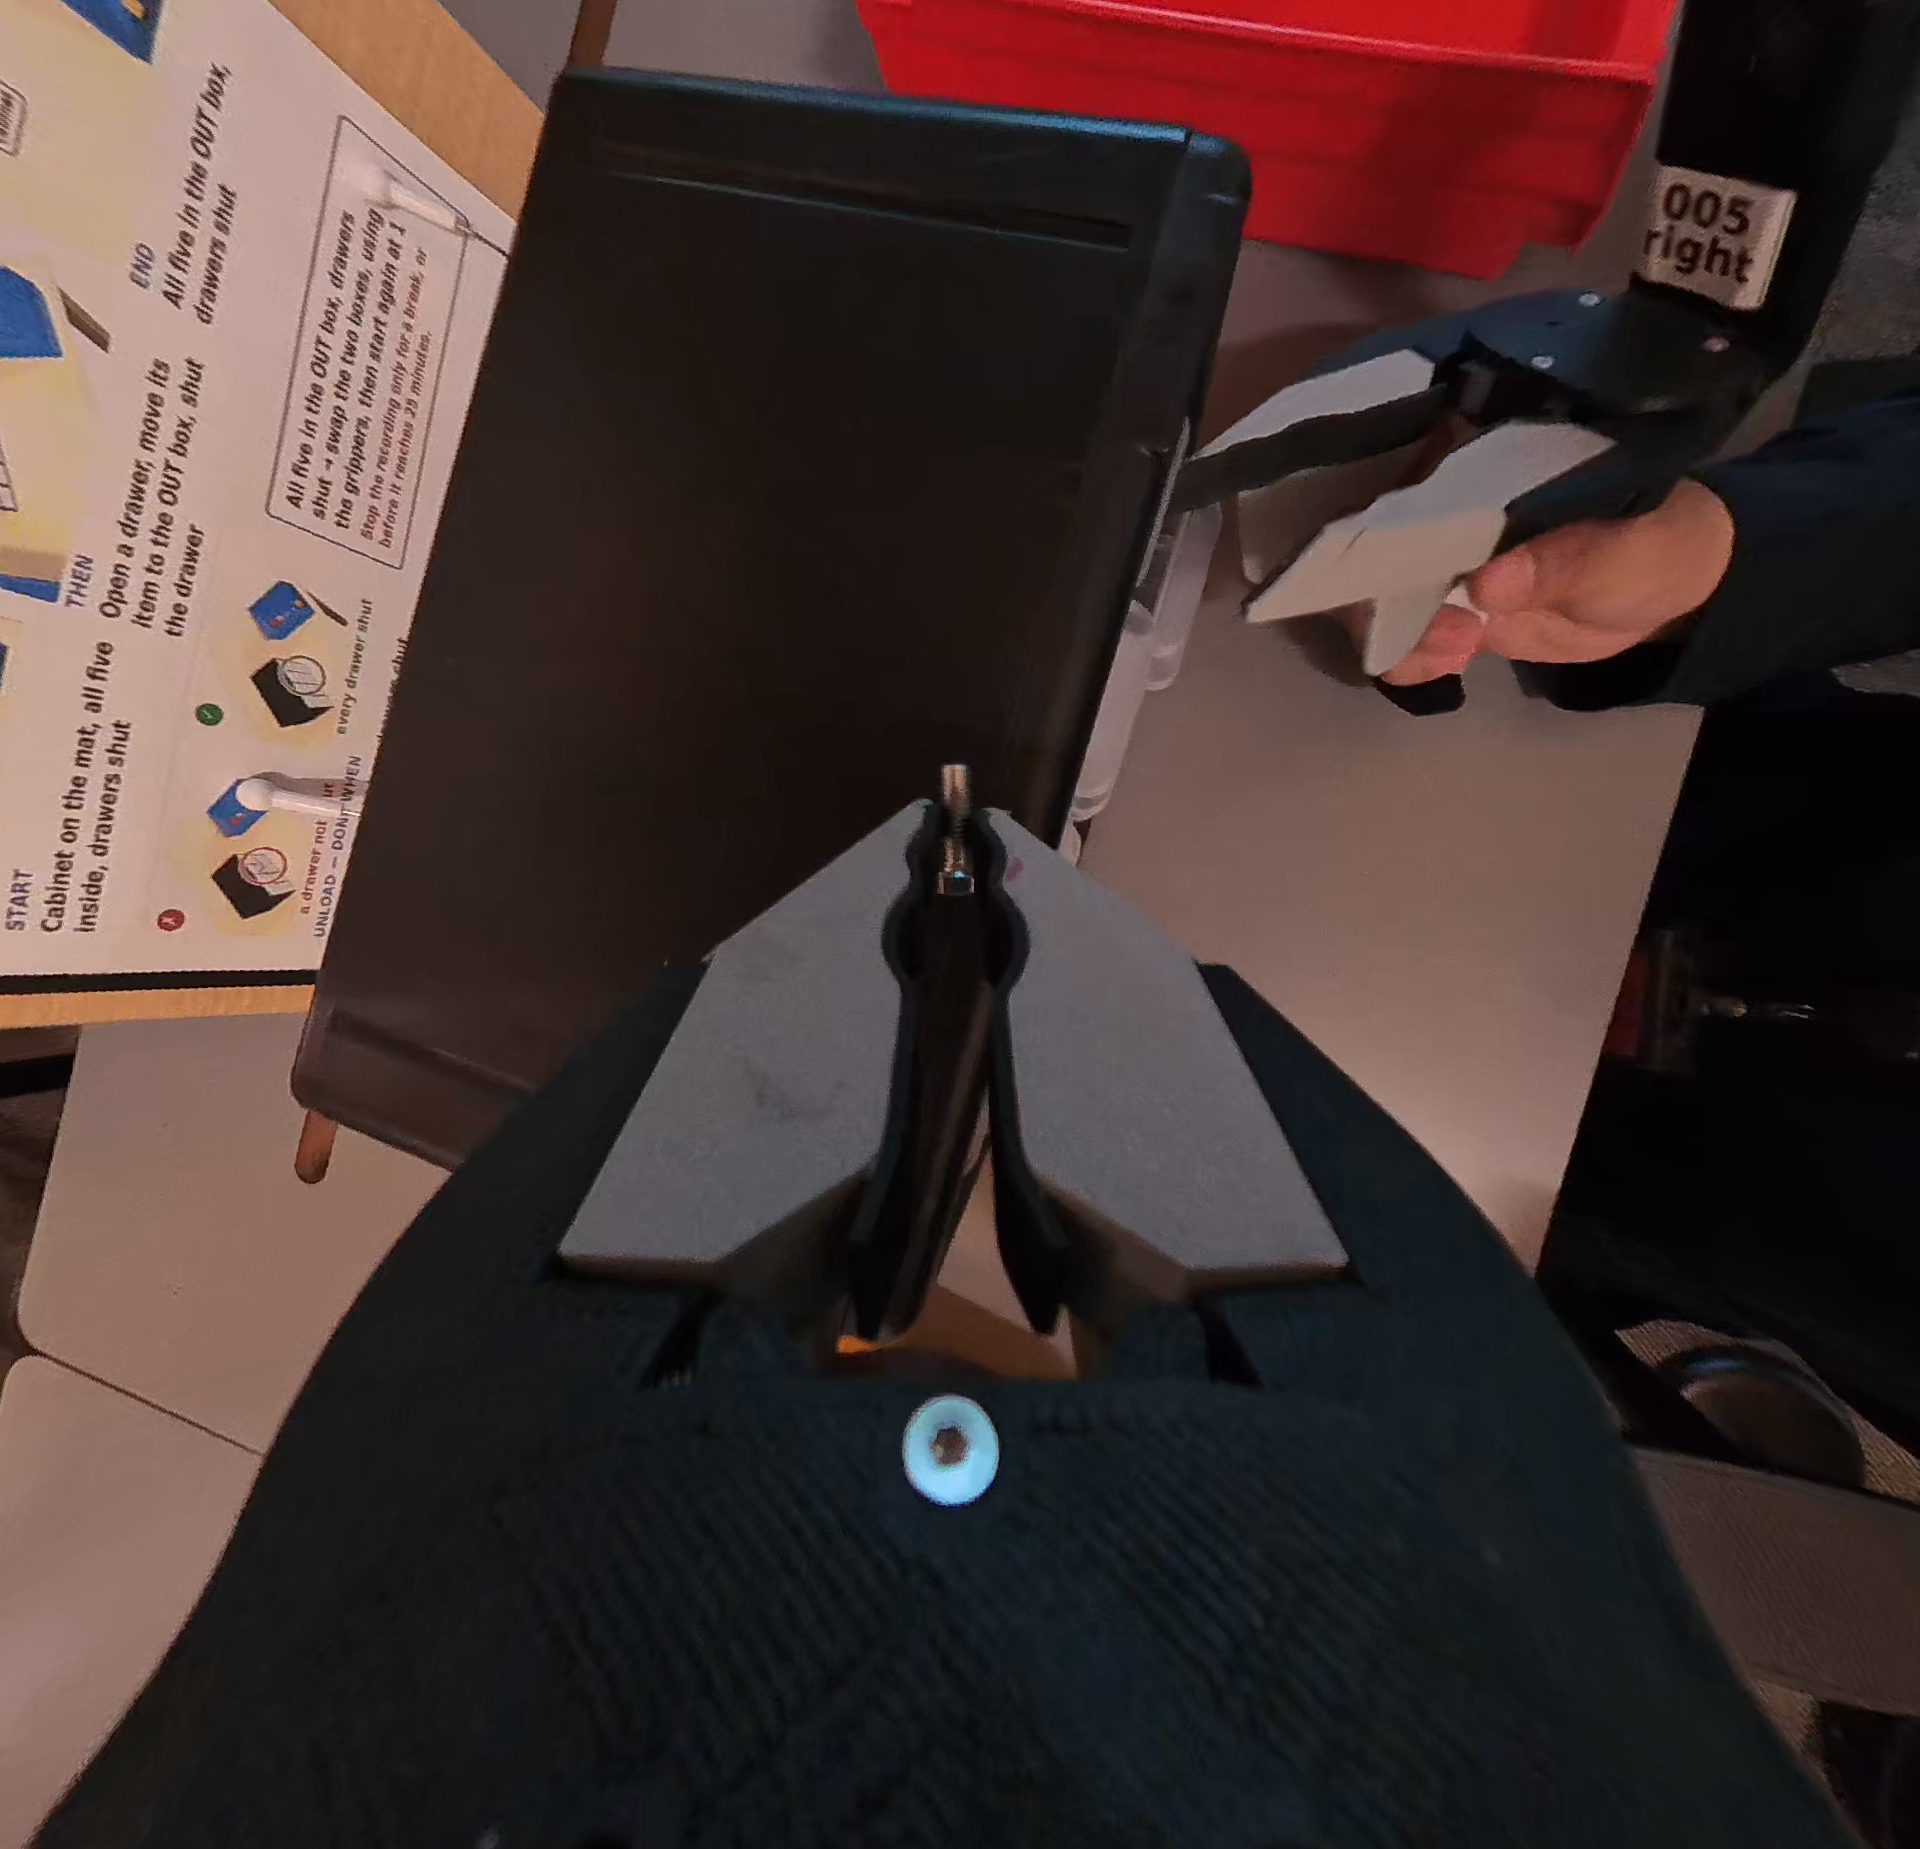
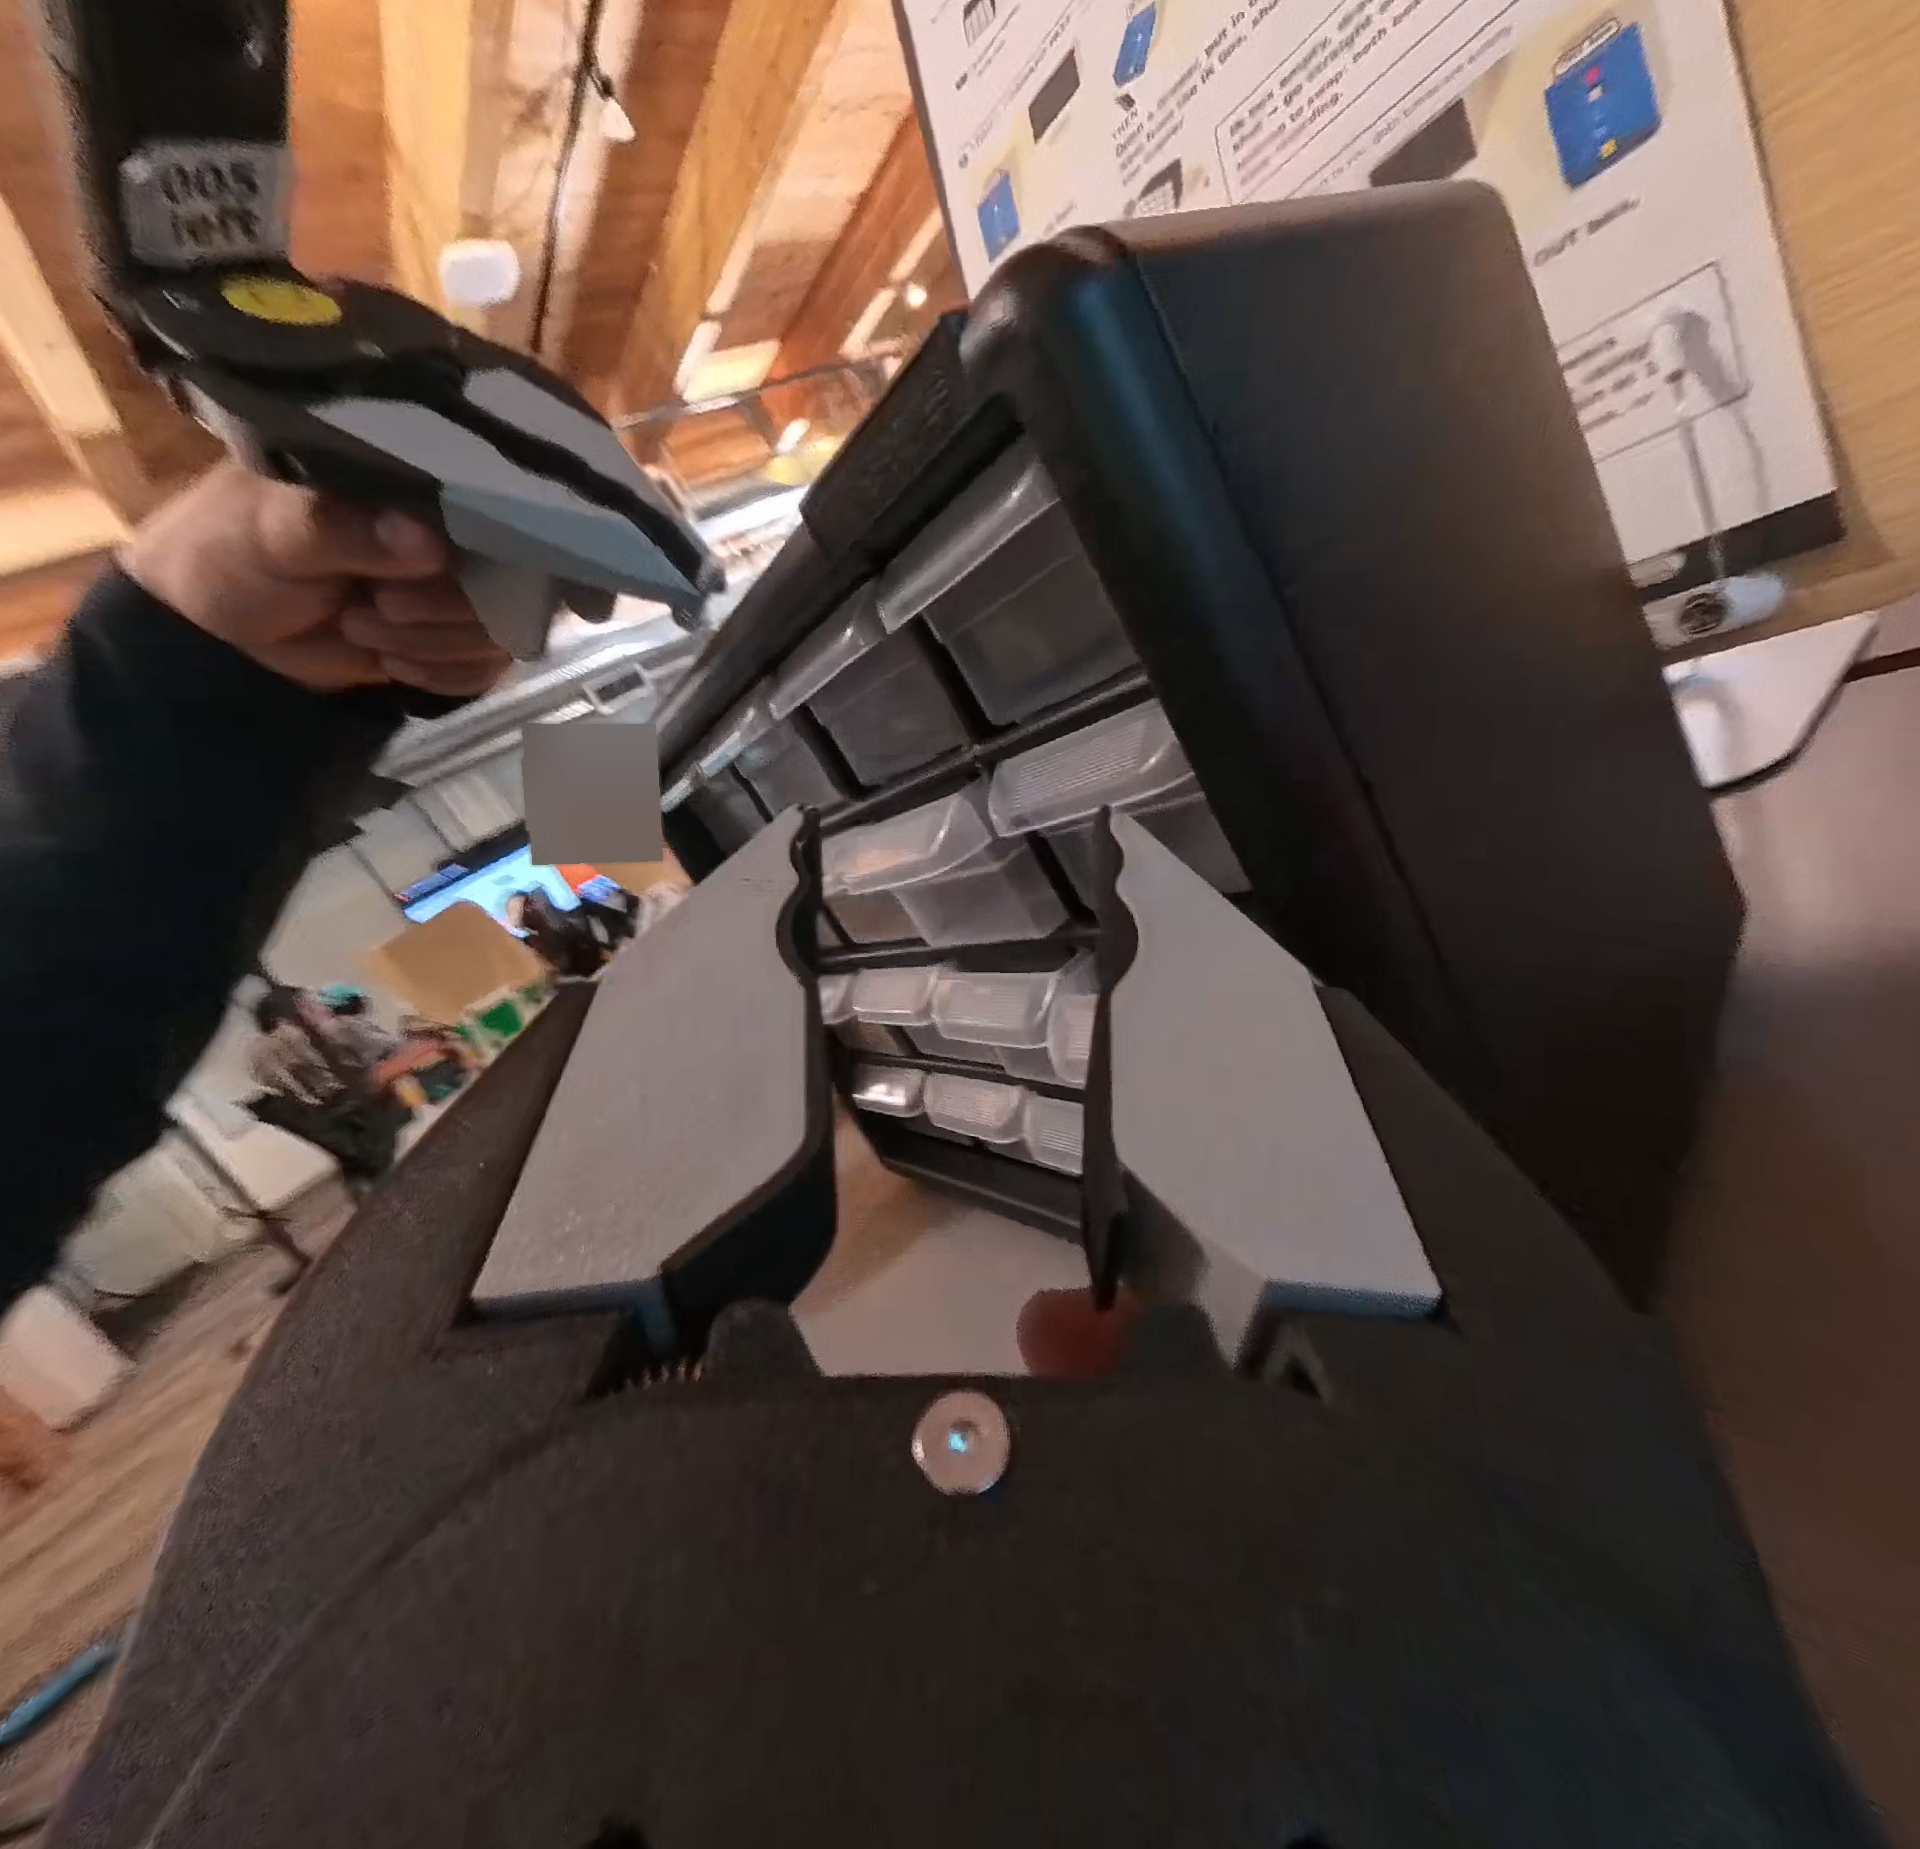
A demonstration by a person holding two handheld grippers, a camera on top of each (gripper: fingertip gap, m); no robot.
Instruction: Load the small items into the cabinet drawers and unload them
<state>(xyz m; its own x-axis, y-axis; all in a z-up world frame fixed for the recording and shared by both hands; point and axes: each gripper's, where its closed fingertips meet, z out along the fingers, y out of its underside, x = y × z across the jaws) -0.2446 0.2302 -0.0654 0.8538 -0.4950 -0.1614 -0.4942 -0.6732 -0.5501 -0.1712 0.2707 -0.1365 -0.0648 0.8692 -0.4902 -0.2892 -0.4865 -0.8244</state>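
Observation:
My left gripper (image 1: 956,812) is shut on a small metal bolt (image 1: 955,838), whose tip pokes out past the fingertips. It hangs above the black top of the drawer cabinet (image 1: 779,552). My right gripper (image 2: 956,833) is open and nothing sits between its pads. It faces the cabinet's front (image 2: 1351,604), with a clear plastic drawer (image 2: 935,869) showing in the gap between its fingers. The right gripper also shows in the left wrist view (image 1: 1221,537), at the cabinet's front edge. The left gripper shows in the right wrist view (image 2: 691,584), above the cabinet's top corner.
A red bin (image 1: 1299,85) stands behind the cabinet. A printed instruction sheet (image 1: 208,449) lies beside the cabinet on the wooden board. A person's hand (image 1: 1590,594) holds the right gripper. The grey tabletop (image 1: 1351,916) spreads out in front of the drawers. My right fingertips sit around 12 cm from my left ones.

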